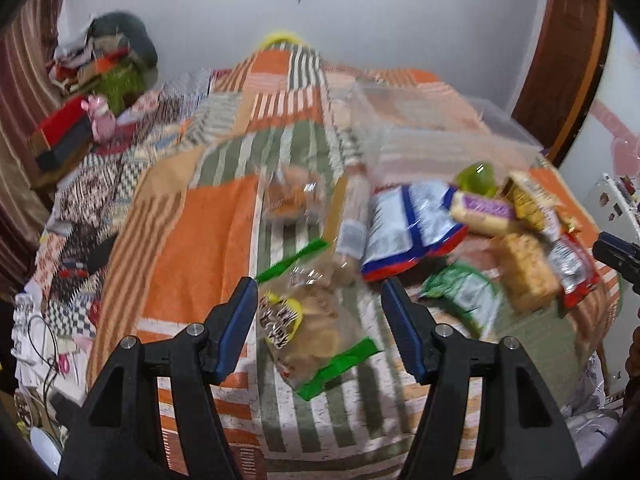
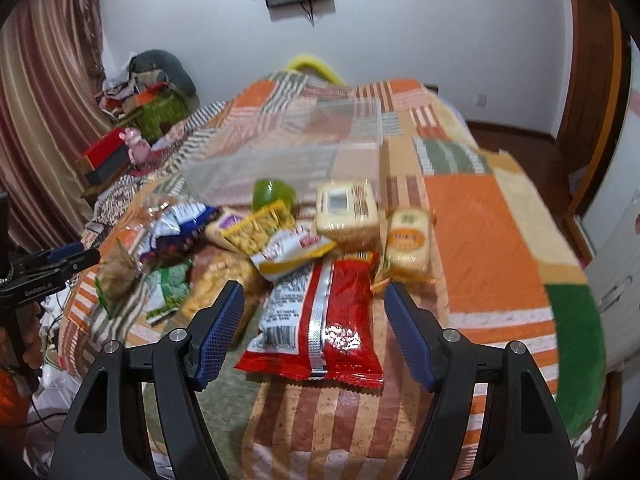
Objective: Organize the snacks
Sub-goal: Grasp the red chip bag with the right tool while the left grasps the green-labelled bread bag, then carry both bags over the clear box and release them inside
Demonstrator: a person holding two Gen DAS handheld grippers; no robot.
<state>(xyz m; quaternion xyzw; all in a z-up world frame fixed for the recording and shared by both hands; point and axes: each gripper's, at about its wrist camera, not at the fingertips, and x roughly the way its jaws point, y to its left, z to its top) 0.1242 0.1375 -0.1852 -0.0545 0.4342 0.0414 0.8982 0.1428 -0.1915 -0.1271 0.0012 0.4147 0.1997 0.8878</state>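
Note:
Snack packets lie in a pile on a patchwork bedspread (image 1: 192, 248). My left gripper (image 1: 318, 300) is open above a clear bag with green ends (image 1: 316, 324). A blue-and-white bag (image 1: 408, 228) and a green packet (image 1: 464, 292) lie to its right. My right gripper (image 2: 314, 304) is open above a red foil bag (image 2: 324, 316). Beyond it lie a yellow cracker pack (image 2: 346, 210), an orange-labelled pack (image 2: 408, 244) and a white-and-yellow bag (image 2: 292, 250). A clear plastic bin (image 2: 280, 164) stands behind the pile, also in the left wrist view (image 1: 436, 128).
A green cup (image 2: 272, 194) sits by the bin. A red box (image 1: 60, 128) and a pink toy (image 1: 100, 118) lie at the bed's left side, with piled clothes (image 1: 108, 56) behind. Cables (image 1: 44, 344) hang at the left edge. A wooden door frame (image 1: 568, 60) stands on the right.

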